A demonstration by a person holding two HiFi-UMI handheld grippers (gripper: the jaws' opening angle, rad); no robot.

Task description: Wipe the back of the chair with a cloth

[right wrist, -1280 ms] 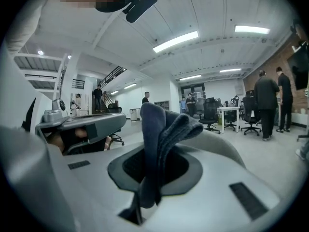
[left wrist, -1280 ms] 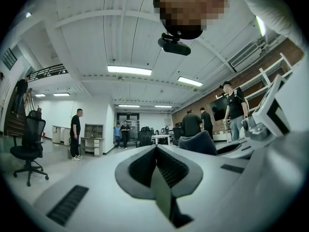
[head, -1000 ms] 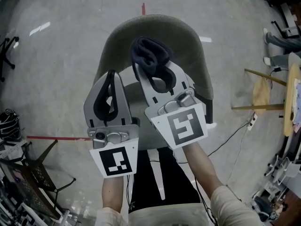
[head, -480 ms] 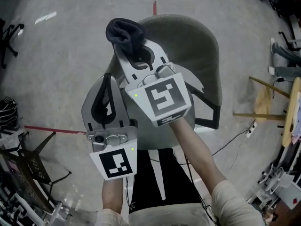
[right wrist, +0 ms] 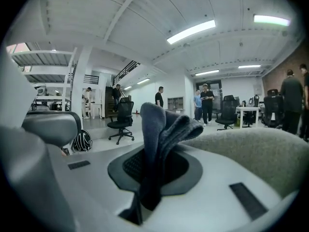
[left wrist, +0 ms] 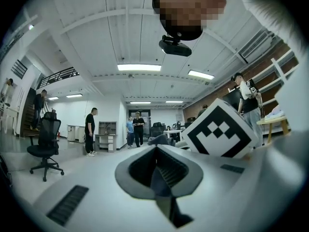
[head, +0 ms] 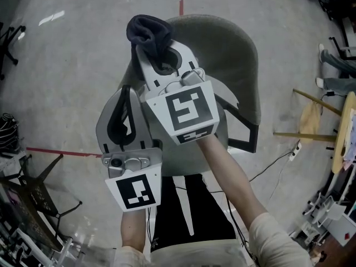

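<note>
A chair with a grey-green padded back [head: 233,49] stands below me in the head view. My right gripper [head: 153,46] is shut on a dark blue cloth [head: 147,29], which sits bunched at the upper left rim of the chair back. In the right gripper view the cloth [right wrist: 164,127] sticks up from the shut jaws, with the chair back [right wrist: 251,153] just to its right. My left gripper [head: 127,90] is shut on nothing, lower and to the left, beside the chair's left side. In the left gripper view its jaws meet, and the right gripper's marker cube [left wrist: 219,132] looms close on the right.
A wooden stool [head: 311,113] stands at the right, with a cable [head: 278,160] trailing over the concrete floor. A red tape line [head: 61,152] and a black frame [head: 33,204] lie at the left. Office chairs [right wrist: 120,120] and standing people [right wrist: 206,103] are far off.
My right gripper has carried the cloth from the middle of the chair back up and left to its upper left rim. The left gripper has barely moved.
</note>
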